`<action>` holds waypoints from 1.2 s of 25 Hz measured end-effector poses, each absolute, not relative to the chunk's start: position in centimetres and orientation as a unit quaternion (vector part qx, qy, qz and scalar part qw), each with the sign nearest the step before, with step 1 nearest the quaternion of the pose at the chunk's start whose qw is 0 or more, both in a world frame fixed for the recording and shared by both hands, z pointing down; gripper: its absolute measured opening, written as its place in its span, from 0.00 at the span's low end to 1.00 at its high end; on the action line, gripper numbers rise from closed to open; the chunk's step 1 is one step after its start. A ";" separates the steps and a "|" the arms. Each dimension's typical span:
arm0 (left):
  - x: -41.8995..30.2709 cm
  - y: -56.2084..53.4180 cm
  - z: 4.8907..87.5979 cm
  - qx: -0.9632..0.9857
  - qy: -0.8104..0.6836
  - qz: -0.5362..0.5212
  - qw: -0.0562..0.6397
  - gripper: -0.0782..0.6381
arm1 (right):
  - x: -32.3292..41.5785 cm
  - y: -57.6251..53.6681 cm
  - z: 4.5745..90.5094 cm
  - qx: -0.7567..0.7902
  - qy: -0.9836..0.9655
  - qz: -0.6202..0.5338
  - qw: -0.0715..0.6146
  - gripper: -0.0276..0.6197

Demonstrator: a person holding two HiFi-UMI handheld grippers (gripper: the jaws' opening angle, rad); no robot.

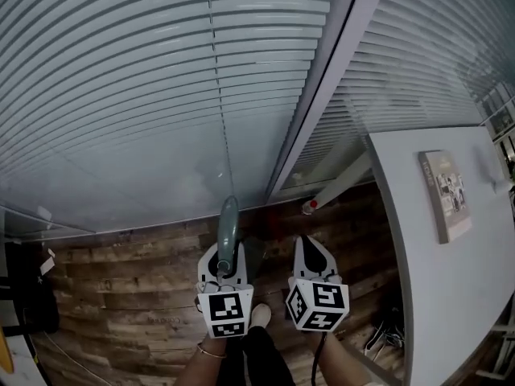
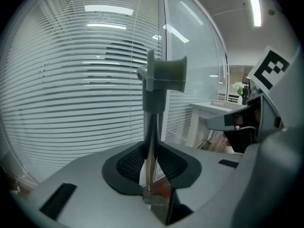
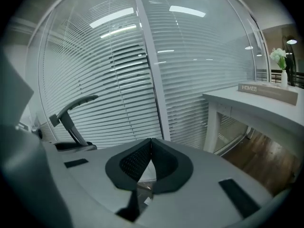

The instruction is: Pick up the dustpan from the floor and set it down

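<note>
A thin metal rod (image 2: 151,139) is clamped between the dark ribbed pads (image 2: 129,163) of the left gripper (image 2: 151,164). It is the shaft of the dustpan (image 1: 228,225), which is held upright with its grey-green handle (image 2: 161,75) standing well above the jaws. The right gripper (image 3: 151,152) is pressed shut, pad against pad, with nothing between them.

The pan end of the dustpan is hidden. The rod's lower part is lost behind the left gripper's body in every view, so whether it touches the wooden floor (image 1: 121,296) cannot be told. The two forearms (image 1: 205,368) are cut off at the bottom edge of the head view.

The grippers are held side by side, close to a glass wall (image 1: 145,175) with slatted blinds (image 1: 121,71) behind it. A white table (image 1: 451,296) at the right is cut off by the frame edge. A flat book (image 1: 445,195) lies on it; the letters on its edge seem to read "HOME" in the right gripper view, and its cover print is too small to read. Only black-and-white square patterns are carried on the cubes (image 1: 225,314).
</note>
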State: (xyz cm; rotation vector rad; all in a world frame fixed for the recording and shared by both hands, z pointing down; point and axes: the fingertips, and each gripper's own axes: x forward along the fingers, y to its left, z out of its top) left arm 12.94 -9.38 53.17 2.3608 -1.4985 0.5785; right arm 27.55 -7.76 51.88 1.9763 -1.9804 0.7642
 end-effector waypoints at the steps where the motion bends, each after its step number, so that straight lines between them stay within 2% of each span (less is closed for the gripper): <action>1: 12.9 -9.4 53.7 0.818 -0.520 0.200 0.144 0.24 | 27.6 -7.7 52.4 0.678 -0.675 0.264 0.121 0.09; 30: 13.5 -12.5 62.2 0.808 -0.528 0.214 0.146 0.24 | 29.2 -5.7 60.7 0.692 -0.638 0.316 0.123 0.09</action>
